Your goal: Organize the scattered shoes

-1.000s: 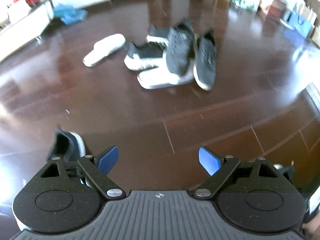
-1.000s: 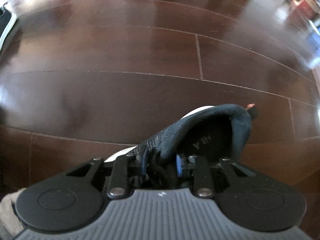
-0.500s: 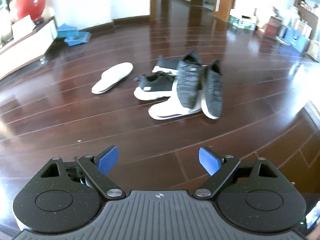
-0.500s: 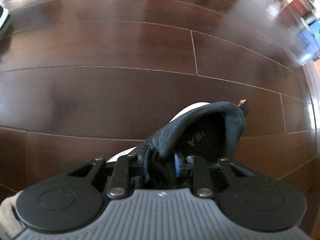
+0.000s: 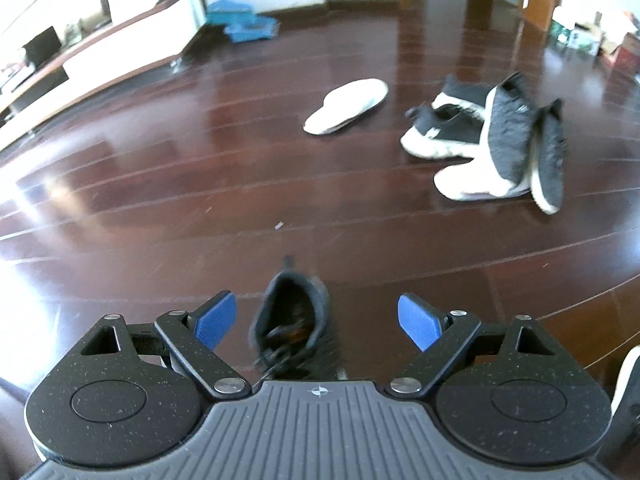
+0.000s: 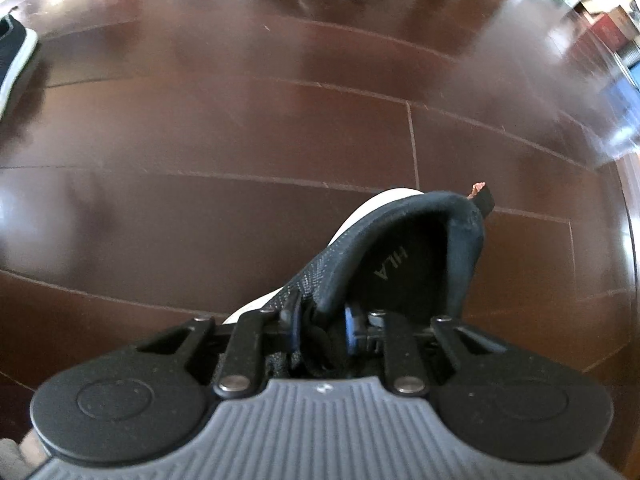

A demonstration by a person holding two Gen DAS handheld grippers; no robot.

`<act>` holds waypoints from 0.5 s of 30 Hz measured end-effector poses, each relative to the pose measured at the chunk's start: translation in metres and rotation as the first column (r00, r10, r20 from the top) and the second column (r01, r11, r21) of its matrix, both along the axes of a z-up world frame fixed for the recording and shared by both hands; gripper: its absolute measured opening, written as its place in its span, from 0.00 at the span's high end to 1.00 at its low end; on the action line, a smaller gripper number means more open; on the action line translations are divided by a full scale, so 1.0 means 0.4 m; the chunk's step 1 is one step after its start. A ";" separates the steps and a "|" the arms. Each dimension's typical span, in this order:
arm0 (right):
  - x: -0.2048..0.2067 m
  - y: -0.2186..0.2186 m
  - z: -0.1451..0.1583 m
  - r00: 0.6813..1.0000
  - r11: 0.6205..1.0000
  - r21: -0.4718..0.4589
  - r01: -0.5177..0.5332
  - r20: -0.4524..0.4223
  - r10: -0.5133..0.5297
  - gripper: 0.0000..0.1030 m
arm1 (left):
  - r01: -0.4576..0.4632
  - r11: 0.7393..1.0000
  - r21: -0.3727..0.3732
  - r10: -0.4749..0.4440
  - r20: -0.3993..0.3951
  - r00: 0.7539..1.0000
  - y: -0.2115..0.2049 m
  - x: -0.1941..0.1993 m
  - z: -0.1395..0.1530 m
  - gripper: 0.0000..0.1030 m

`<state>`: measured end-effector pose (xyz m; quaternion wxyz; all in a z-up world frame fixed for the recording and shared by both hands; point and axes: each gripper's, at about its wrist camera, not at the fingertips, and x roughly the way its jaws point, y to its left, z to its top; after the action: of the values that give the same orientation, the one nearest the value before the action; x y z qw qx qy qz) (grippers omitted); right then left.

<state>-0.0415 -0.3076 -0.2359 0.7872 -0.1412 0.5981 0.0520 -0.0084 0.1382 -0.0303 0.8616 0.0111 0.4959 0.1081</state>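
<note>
Right gripper [image 6: 320, 330] clamps a black sneaker [image 6: 404, 256] by its collar (white sole). Left gripper [image 5: 316, 318] spread wide, empty, above another black sneaker [image 5: 292, 318].

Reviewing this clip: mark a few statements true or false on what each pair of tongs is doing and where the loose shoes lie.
1. The right tongs are shut on a dark sneaker. True.
2. The left tongs are clamped on a slipper. False: they are open, with a black shoe between the pads, ungripped.
3. A white slipper lies apart from the shoe pile. True.
4. The floor is carpeted. False: it is dark wood floor.
</note>
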 end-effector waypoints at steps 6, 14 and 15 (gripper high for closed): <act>0.046 0.069 0.051 0.999 0.999 0.023 -0.045 0.030 0.044 0.79 | -0.065 0.998 0.017 0.066 -0.084 0.994 0.085 -0.026 -0.076 0.11; 0.121 0.187 0.120 0.991 0.991 0.061 -0.120 0.070 0.115 0.79 | -0.108 0.993 -0.043 0.103 -0.102 0.989 0.171 0.032 -0.070 0.11; 0.122 0.202 0.122 0.990 0.990 0.066 -0.127 0.073 0.122 0.79 | -0.111 0.993 -0.049 0.105 -0.103 0.989 0.179 0.037 -0.067 0.11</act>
<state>0.0073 -0.2269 -0.1872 0.8071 -0.1518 0.5584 0.1172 0.0063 0.2098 -0.0569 0.8286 -0.0341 0.5409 0.1403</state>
